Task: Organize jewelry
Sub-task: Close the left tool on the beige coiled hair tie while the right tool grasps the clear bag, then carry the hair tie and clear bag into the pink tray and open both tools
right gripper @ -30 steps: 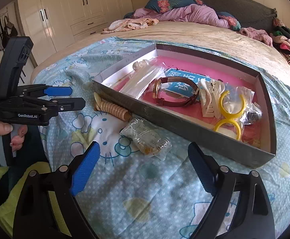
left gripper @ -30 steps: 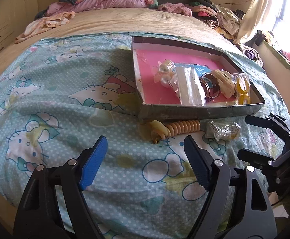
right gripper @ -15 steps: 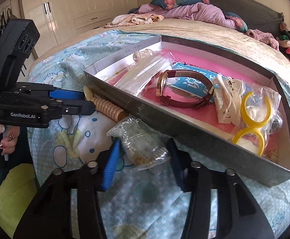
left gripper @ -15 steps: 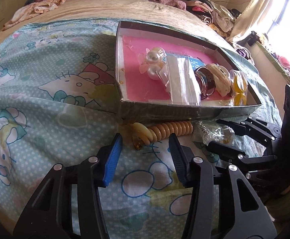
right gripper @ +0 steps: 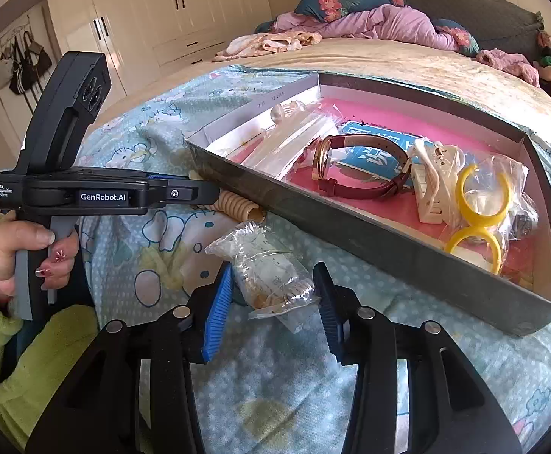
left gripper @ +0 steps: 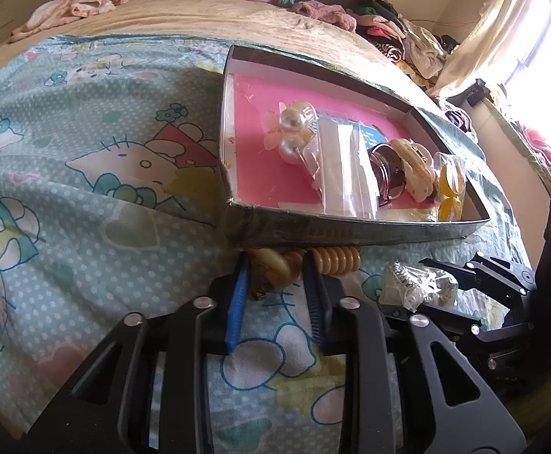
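Note:
A beige ribbed bracelet [left gripper: 336, 259] with a cream knot lies on the bedspread against the front wall of a grey box with pink lining [left gripper: 313, 230]. My left gripper [left gripper: 275, 261] is closing, its blue pads pressing on the knot end. The right wrist view shows this gripper [right gripper: 200, 189] from the side, with the bracelet [right gripper: 237, 204] poking out past it. A small clear plastic bag of jewelry [right gripper: 271, 276] lies nearer the bed's edge. My right gripper [right gripper: 273, 270] is shut on that bag, a pad against each side. The same bag [left gripper: 404, 283] also appears in the left wrist view.
The box [right gripper: 351, 234] holds a brown-strapped watch [right gripper: 362, 174], a cream claw clip [right gripper: 434, 189], bagged yellow rings [right gripper: 480, 204], clear packets and pearl pieces [left gripper: 294, 125]. Clothes are piled at the bed's far end. A hand in a green sleeve [right gripper: 10, 249] grips the left handle.
Both grippers have come forward and down toward the bedspread. The left jaws went from wide to narrow around the bracelet's knot. The right jaws closed in on the plastic bag.

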`<state>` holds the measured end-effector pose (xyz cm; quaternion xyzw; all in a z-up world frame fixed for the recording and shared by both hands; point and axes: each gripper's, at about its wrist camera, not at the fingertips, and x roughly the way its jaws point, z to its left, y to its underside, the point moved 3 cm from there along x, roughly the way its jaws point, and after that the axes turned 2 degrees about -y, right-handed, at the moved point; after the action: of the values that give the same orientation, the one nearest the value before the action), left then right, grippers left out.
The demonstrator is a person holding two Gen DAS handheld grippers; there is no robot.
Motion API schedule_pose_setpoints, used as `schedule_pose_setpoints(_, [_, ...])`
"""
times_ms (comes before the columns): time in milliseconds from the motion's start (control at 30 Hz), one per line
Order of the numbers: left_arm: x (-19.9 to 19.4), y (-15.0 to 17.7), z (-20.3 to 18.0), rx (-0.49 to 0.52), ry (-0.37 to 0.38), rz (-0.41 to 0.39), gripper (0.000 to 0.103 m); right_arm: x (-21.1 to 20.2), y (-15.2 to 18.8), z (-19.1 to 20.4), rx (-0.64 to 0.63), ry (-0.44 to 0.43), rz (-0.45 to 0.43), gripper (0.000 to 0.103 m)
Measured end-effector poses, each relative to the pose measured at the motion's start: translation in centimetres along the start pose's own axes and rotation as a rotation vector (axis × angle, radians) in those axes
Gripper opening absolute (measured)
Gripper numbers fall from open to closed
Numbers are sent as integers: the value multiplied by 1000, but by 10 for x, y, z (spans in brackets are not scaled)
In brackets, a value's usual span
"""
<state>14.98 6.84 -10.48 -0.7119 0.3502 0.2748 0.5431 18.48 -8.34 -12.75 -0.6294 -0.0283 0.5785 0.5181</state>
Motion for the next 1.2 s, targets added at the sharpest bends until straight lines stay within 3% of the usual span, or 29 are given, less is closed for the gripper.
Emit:
schedule_pose_setpoints(533, [-63,-6,-30,88,4,-125,14,-61,-14,4,-12,27,-106,42])
schedule_pose_setpoints(1200, [-52,-52,-60,153,6,-142,14,-100,-41,-31,34,118,-230,42])
